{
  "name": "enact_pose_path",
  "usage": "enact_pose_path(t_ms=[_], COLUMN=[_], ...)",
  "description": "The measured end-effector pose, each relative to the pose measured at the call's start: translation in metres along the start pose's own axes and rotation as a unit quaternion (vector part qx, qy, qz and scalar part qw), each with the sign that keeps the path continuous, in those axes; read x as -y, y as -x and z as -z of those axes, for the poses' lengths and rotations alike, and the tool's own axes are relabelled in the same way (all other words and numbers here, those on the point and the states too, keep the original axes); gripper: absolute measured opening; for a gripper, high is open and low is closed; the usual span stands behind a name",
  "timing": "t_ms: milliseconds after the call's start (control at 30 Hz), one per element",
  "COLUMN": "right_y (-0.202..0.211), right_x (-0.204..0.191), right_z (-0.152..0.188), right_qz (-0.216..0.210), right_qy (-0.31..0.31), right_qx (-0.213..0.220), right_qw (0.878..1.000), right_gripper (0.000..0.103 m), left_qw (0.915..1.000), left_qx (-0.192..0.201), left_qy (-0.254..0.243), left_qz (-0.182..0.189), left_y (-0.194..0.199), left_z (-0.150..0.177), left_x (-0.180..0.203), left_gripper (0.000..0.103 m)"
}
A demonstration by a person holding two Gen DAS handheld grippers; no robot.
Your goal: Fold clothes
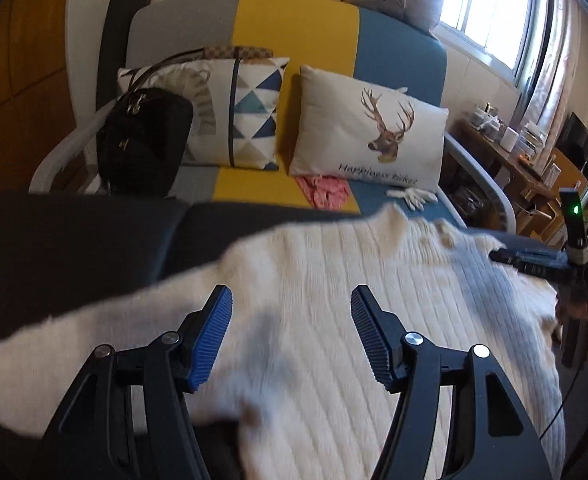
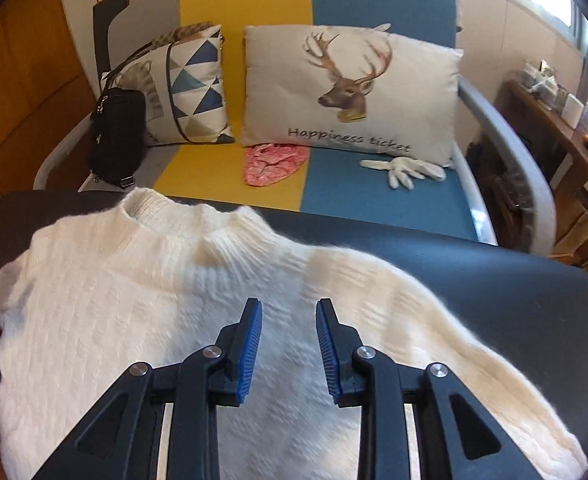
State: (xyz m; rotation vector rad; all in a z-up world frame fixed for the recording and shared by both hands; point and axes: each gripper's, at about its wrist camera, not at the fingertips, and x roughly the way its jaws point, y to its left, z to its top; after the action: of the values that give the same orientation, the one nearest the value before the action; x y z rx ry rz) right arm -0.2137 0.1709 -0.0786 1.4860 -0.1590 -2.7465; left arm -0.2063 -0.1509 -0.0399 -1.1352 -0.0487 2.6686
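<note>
Two black claws with blue ribbed pads hang over a white ribbed knit sweater (image 2: 141, 300) that lies spread flat on a dark grey table (image 2: 494, 280), its collar toward twelve o'clock. Nearest in its own view, the left claw (image 1: 291, 328) stands wide open with nothing between its pads, above the sweater's blurred body. The right claw (image 2: 288, 344) has a narrower gap, also empty, above the sweater's chest; one sleeve runs off toward four o'clock. In the left view the right claw shows again at three o'clock, over the sweater's edge. Beyond the table's far rim stands a sofa in grey, yellow and blue panels (image 2: 374, 196). On its seat lie a crumpled pink cloth (image 2: 271, 164) and a white glove (image 2: 406, 168), behind them a deer-print cushion (image 2: 350, 88), a triangle-patterned cushion (image 2: 193, 84), and a black handbag (image 2: 115, 136) at ten o'clock.
</note>
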Motion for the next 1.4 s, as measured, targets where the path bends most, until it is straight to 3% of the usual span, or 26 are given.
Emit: enact_pose_path(t_ms=[100, 200, 300, 333, 367, 433, 533, 633, 733, 833, 900, 1033, 1100, 1167, 1300, 1400], right_y=[-0.008, -0.02, -0.022, -0.021, -0.021, -0.02, -0.012, 0.019, 0.052, 0.062, 0.049, 0.069, 0.09, 0.102, 0.105, 0.094], right_x=[-0.009, 0.0, 0.018, 0.023, 0.028, 0.032, 0.028, 0.014, 0.004, -0.011, -0.013, -0.001, -0.023, -0.065, -0.172, -0.248], right_z=[0.001, -0.001, 0.002, 0.002, 0.002, 0.0, -0.002, 0.012, 0.041, 0.081, 0.107, 0.12, 0.12, 0.123, 0.137, 0.148], right_qz=[0.011, 0.052, 0.068, 0.068, 0.068, 0.068, 0.064, 0.011, -0.028, -0.058, 0.016, 0.058, -0.001, -0.061, -0.176, -0.2], right_qy=[0.003, -0.002, -0.012, -0.022, -0.028, -0.043, -0.04, -0.018, -0.025, 0.006, 0.034, -0.022, -0.031, -0.001, 0.063, 0.125], right_qx=[-0.004, -0.017, -0.004, 0.0, 0.003, 0.003, 0.002, 0.018, 0.018, -0.03, -0.08, -0.054, -0.025, -0.015, -0.027, -0.05], right_qw=[1.0, 0.999, 0.998, 0.997, 0.997, 0.997, 0.997, 1.0, 0.999, 0.998, 0.996, 0.997, 0.999, 0.998, 0.982, 0.97], right_gripper=[0.028, 0.027, 0.028, 0.028, 0.027, 0.028, 0.027, 0.027, 0.03, 0.03, 0.028, 0.03, 0.03, 0.03, 0.03, 0.03], left_qw=[0.9997, 0.9973, 0.991, 0.9894, 0.9901, 0.9942, 0.9939, 0.9944, 0.9967, 0.998, 0.9989, 0.998, 0.9962, 0.9949, 0.994, 0.9915], left_qx=[-0.001, -0.022, -0.063, -0.076, -0.064, -0.065, -0.064, -0.056, -0.034, -0.025, -0.031, -0.044, -0.05, -0.062, -0.058, -0.058], left_qy=[-0.025, -0.069, -0.105, -0.107, -0.106, -0.065, -0.046, -0.055, -0.065, -0.056, -0.032, 0.027, 0.054, 0.067, 0.086, 0.116], left_qz=[0.002, -0.011, -0.054, -0.063, -0.067, -0.056, -0.078, -0.07, -0.034, -0.014, -0.011, -0.037, -0.046, -0.044, -0.036, -0.015], left_y=[-0.035, -0.074, -0.117, -0.13, -0.133, -0.131, -0.122, -0.099, -0.058, -0.016, 0.009, 0.066, 0.089, 0.107, 0.131, 0.138], left_z=[-0.017, -0.022, -0.017, -0.014, -0.013, -0.018, -0.018, -0.012, 0.007, 0.039, 0.062, 0.107, 0.126, 0.147, 0.173, 0.185], left_x=[0.014, 0.036, 0.046, 0.043, 0.04, 0.024, 0.009, 0.006, 0.017, 0.021, 0.017, -0.023, -0.043, -0.056, -0.06, -0.062], left_gripper=[0.065, 0.065, 0.065, 0.069, 0.08, 0.085, 0.085, 0.085, 0.085, 0.085, 0.085, 0.085, 0.085, 0.085, 0.085, 0.085])
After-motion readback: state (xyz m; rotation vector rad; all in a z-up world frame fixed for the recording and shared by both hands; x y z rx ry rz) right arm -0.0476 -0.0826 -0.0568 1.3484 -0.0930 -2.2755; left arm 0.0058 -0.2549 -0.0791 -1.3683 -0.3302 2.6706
